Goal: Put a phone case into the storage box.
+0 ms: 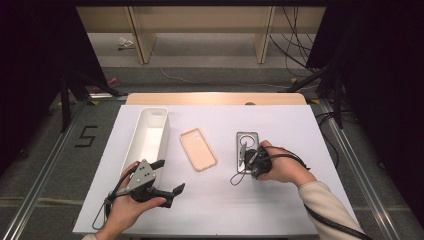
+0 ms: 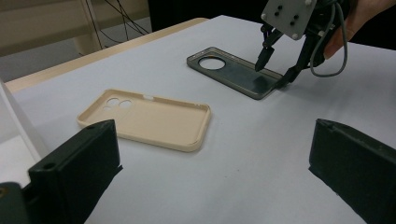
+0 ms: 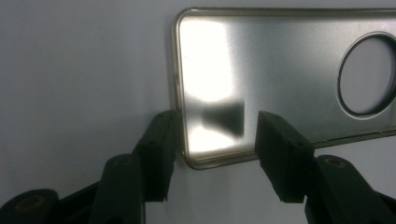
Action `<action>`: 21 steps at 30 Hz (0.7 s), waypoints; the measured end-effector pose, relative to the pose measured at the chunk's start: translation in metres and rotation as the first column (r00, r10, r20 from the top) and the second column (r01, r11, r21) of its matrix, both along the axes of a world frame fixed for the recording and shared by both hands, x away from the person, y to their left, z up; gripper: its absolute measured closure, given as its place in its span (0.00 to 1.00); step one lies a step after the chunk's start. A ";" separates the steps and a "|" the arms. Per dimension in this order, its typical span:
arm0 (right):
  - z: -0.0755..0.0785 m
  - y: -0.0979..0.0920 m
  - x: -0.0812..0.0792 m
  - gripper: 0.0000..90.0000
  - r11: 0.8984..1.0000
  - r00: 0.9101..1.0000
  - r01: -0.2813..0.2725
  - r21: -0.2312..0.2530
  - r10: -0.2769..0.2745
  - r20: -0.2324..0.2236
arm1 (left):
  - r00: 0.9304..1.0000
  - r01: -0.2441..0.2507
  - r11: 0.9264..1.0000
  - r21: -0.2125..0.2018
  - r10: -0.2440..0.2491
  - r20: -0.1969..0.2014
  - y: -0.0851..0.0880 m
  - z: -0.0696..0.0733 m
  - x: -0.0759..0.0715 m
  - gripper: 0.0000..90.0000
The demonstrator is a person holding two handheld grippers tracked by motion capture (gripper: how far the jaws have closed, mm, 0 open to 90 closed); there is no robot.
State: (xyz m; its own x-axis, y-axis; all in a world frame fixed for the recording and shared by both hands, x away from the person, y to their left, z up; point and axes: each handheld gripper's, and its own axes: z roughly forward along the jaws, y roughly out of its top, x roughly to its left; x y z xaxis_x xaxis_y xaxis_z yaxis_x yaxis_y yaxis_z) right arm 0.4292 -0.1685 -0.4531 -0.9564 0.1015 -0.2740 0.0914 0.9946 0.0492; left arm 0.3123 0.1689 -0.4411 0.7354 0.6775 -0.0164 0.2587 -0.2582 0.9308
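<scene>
Right hand-held gripper [image 3: 212, 154] at the grey phone case [image 3: 289, 74]

Its 2 jaws straddle the case's near corner on the counter [image 1: 280, 200], seemingly not yet pinching; the left hand-held gripper [image 1: 167, 177] gapes, grasping nothing.

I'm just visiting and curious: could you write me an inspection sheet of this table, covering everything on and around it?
Surface: white table top, flat, on a wooden table.
Job's things: grey phone case with a round camera hole, lying flat; beige phone case lying open side up, untouched.
Clutter: long white tray at the left.
Grippers: right gripper straddles a corner of the grey case, one finger outside its rim, one over its inside, not clamped; left gripper open, apart from everything.
Cables: one trails from each gripper; more lie on the floor beyond.
Surroundings: wooden shelving behind, dark curtains at the sides, a floor mark 5.
</scene>
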 end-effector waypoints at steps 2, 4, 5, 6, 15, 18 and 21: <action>-0.001 0.001 0.000 0.59 1.000 1.000 -0.005 -0.003 0.005 -0.009 | 1.000 0.000 1.000 0.000 0.000 0.000 0.000 0.000 0.000 0.02; -0.001 0.002 -0.001 0.65 1.000 1.000 -0.010 -0.009 0.010 -0.015 | 1.000 0.001 1.000 0.001 -0.001 -0.002 0.000 0.000 0.000 0.02; 0.000 0.002 -0.001 0.66 1.000 1.000 -0.009 -0.011 0.009 -0.025 | 1.000 0.002 1.000 0.001 -0.002 -0.002 0.000 0.000 0.000 0.02; 0.000 0.002 -0.001 0.66 1.000 1.000 -0.009 -0.011 0.009 -0.025 | 1.000 0.003 1.000 0.001 -0.003 -0.002 -0.001 0.000 0.000 0.02; -0.002 0.003 -0.003 0.77 0.999 0.999 -0.031 -0.011 0.030 -0.036 | 1.000 0.006 1.000 0.002 -0.006 -0.002 -0.001 0.000 0.000 0.02; -0.002 0.004 -0.004 0.80 0.999 0.999 -0.034 -0.021 0.034 -0.043 | 1.000 0.008 1.000 0.003 -0.008 -0.003 -0.001 -0.001 0.000 0.02; -0.002 0.004 -0.004 0.81 0.999 0.998 -0.038 -0.020 0.037 -0.045 | 1.000 0.009 1.000 0.003 -0.009 -0.003 -0.001 -0.001 -0.001 0.02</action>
